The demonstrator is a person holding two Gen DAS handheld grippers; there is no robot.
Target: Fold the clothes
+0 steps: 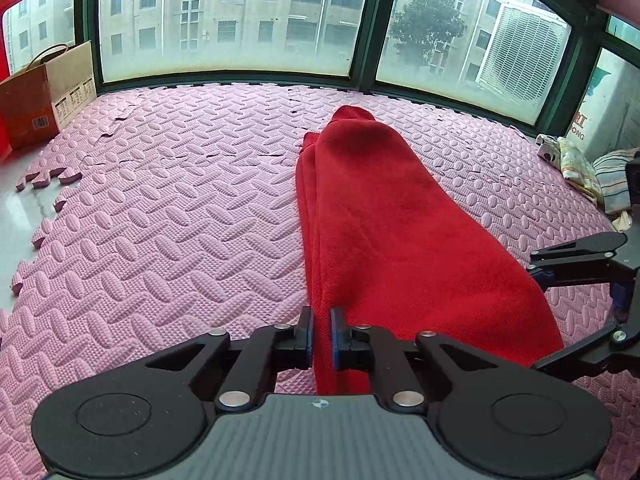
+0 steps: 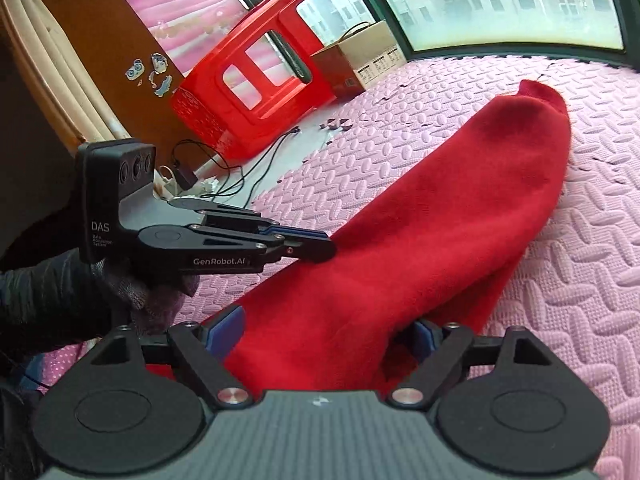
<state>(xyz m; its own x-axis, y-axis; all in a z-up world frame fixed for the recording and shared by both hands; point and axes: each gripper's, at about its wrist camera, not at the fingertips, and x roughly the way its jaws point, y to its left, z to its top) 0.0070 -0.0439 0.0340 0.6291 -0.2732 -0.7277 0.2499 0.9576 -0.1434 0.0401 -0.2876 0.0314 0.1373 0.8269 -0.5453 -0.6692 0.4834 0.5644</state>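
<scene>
The near end of the red garment (image 1: 400, 240) disappears under the left gripper (image 1: 321, 320) body at the frame bottom, so no idea how it's bunched there. Red plastic stool (image 2: 256, 80) top gets cut off upper left. Labels on the cardboard box (image 2: 360, 60) are too tiny to read.

The left tool (image 1: 321, 330) pinches the near edge of a red garment (image 1: 380, 216) lying lengthwise on the pink foam mat (image 1: 168, 220). The right tool (image 1: 576, 300) enters at the right edge, jaws spread. A cardboard box (image 1: 44, 96) sits far left.

One red garment (image 1: 400, 240), two hand-held grippers (image 1: 322, 336)
</scene>
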